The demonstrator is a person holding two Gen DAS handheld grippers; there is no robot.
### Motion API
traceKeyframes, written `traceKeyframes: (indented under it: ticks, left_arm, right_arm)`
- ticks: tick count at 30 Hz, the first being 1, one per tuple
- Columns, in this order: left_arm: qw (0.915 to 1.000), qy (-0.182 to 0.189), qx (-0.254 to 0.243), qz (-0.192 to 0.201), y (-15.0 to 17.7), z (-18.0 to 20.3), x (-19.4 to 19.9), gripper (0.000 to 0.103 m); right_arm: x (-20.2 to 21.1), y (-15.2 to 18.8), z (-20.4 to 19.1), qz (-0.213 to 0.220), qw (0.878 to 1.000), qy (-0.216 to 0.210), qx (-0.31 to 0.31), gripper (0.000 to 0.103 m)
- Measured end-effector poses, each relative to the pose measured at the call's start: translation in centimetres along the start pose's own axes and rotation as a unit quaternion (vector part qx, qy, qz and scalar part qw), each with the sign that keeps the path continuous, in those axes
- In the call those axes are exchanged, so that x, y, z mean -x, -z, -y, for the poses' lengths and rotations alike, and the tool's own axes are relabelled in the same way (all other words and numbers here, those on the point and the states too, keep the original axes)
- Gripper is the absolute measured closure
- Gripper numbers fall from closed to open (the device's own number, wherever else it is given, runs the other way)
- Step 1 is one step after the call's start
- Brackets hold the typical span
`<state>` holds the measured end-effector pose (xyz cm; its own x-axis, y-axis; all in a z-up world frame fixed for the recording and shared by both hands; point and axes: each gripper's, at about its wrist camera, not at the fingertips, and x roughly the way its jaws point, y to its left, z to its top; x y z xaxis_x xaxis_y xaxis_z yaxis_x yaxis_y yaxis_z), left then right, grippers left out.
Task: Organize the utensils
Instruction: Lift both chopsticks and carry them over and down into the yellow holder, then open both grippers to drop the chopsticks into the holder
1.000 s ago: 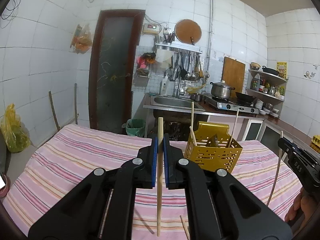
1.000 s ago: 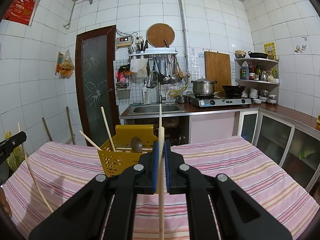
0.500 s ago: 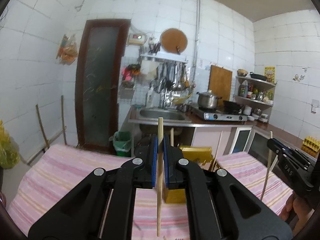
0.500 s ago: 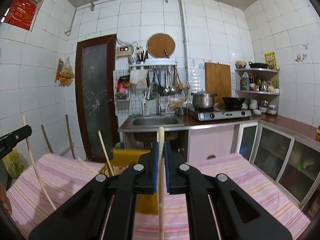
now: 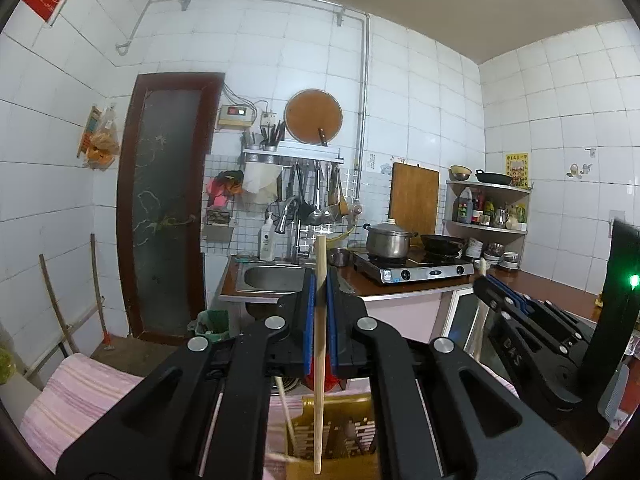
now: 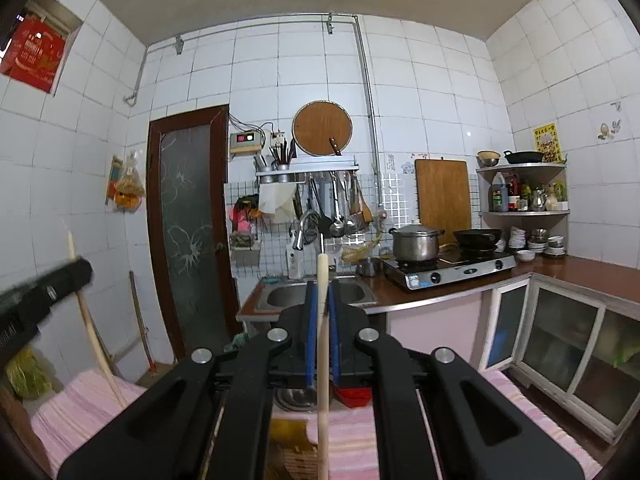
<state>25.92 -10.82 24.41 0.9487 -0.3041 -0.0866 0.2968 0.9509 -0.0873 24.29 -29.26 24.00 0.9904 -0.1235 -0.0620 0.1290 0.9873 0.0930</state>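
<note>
1. Blue pads of left gripper [image 5: 320, 276] pressed tight on a wooden chopstick [image 5: 319, 344], held upright; stick runs from above the pads down to the bottom of left wrist view.
2. Its lower end hangs over the yellow slotted utensil holder [image 5: 340, 436], seen at the bottom edge btwn the gripper arms. Whether the tip is inside or just in front: can't tell. Thinner sticks already stand in the holder, leaning.
3. Right gripper [image 6: 320, 292] likewise pinched on a second chopstick [image 6: 322, 360], upright, w/ top end poking above the pads.
4. In right wrist view the holder [image 6: 288, 432] shows only as a yellow patch low in frame, under the gripper, mostly hidden.
5. Each gripper appears in the other's view: right one [image 5: 486, 280] at right of left wrist view, stick tip above its blue pads; left one [image 6: 76, 272] at left edge of right wrist view, blurred, stick slanting below it.
6. Pink striped cloth [image 6: 80, 400] covers the table under both.
7. Background: sink [image 5: 276, 278], steel pot [image 5: 388, 238] on stove, white tiled walls.
</note>
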Motion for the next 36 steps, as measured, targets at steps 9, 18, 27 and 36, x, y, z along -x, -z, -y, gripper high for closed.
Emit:
traceKeyframes:
  ticks: [9,18,27,36]
  left_arm:
    - [0.9995,-0.009,0.004,-0.031,4.7,-1.0,-6.9,0.099]
    - [0.9975,-0.021,0.01,-0.067,9.7,-2.4,-9.6,0.099]
    - [0.9955,-0.026,0.016,-0.09,9.7,-3.7,-8.3,0.093]
    - [0.995,-0.072,0.009,-0.068,6.0,-5.8,-1.0,0.005]
  right_arm:
    - [-6.3,3.6,-0.3,-0.004,1.0,-0.015,-0.011,0.097]
    - [-8.4,8.5,0.2,-0.041,0.999,-0.029,-0.016,0.097]
    - [-8.4,10.7,0.3,-0.104,0.994,-0.027,0.007,0.096]
    - [-3.4,7.3,2.0,-0.124,0.992,0.018,0.016,0.037]
